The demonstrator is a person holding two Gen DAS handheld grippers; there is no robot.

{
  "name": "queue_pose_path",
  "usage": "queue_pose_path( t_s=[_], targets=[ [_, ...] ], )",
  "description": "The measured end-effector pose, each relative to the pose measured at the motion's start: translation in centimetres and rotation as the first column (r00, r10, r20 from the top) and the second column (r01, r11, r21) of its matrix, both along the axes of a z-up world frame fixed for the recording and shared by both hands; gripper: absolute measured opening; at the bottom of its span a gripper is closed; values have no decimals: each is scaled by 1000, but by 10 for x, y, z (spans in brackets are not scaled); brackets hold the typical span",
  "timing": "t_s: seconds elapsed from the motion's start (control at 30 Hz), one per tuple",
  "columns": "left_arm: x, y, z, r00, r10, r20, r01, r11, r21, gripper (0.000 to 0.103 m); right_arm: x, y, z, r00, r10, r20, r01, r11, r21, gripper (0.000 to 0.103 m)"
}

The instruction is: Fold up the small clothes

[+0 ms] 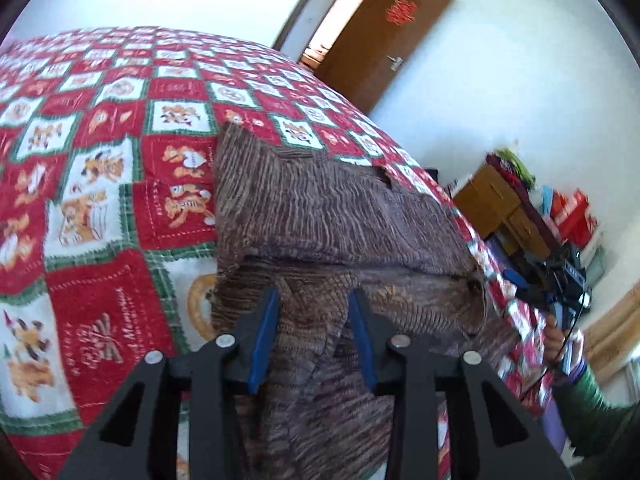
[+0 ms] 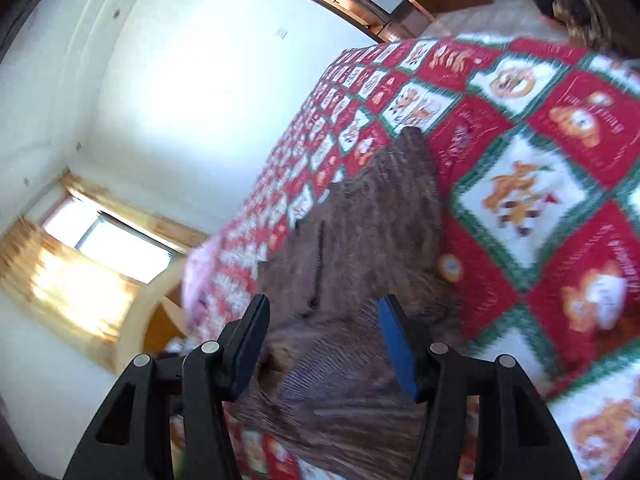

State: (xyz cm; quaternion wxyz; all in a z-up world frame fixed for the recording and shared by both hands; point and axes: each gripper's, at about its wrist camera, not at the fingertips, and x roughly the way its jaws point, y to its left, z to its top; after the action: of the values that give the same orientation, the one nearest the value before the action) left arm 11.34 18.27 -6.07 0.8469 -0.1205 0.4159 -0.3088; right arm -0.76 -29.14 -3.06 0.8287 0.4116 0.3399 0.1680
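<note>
My left gripper [image 1: 314, 312] low centre of its frame, jaws spread, brown knit garment [image 1: 320, 220] running between them, no pinch visible. Garment lies partly folded on the red-and-white patchwork quilt [image 1: 100, 160], centre frame. My right gripper [image 2: 322, 328] bottom centre, jaws also apart over the same knit [image 2: 372, 240]; view blurred. Wooden door [image 1: 380, 40] upper right of the left view

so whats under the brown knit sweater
The brown knit sweater lies on the red, white and green patchwork quilt. The quilt shows all around it; whatever lies directly beneath the sweater is covered.
</note>
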Motion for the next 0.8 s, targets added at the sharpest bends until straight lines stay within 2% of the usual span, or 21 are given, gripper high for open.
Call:
queue_pose_path(
  t_s=[0.03,0.07,0.2,0.23,0.33,0.47,0.57,0.67,0.73,0.8],
  targets=[
    [2,-1,-1,1000,1,4,-1,1000,15,50,-5,-1,2,1000,6,-1,-6,1000,-25,58],
    [3,-4,-3,1000,3,6,-3,999,35,50,-11,1,2,1000,12,-4,-13,999,-48,58],
    [15,-16,-16,999,-14,-51,15,1000,14,50,-31,9,-9,999,31,-36,-33,998,-54,58],
    [16,-19,-19,998,-17,-62,18,1000,14,46,-32,9,-13,999,33,-39,-35,998,-52,58],
    [15,-29,-25,997,-25,-76,27,999,28,21,-41,12,-15,999,28,-43,-30,998,-58,58],
    [3,-29,-19,999,-17,-29,17,1000,11,17,-47,13,-10,999,21,-34,-24,995,-100,58],
    [-5,-13,-7,999,41,2,-41,996,-79,17,-46,13,-2,1000,13,-29,-18,982,-190,58],
    [-10,2,-1,994,107,23,-102,984,-148,17,-39,17,6,999,-2,-32,-9,939,-344,58],
    [-7,2,-5,992,128,11,-126,985,-118,17,-32,25,12,1000,16,-23,-25,888,-460,58],
    [-2,-3,-13,991,131,-20,-132,989,-72,17,-21,35,15,998,59,-9,-55,845,-532,58]
  ],
)
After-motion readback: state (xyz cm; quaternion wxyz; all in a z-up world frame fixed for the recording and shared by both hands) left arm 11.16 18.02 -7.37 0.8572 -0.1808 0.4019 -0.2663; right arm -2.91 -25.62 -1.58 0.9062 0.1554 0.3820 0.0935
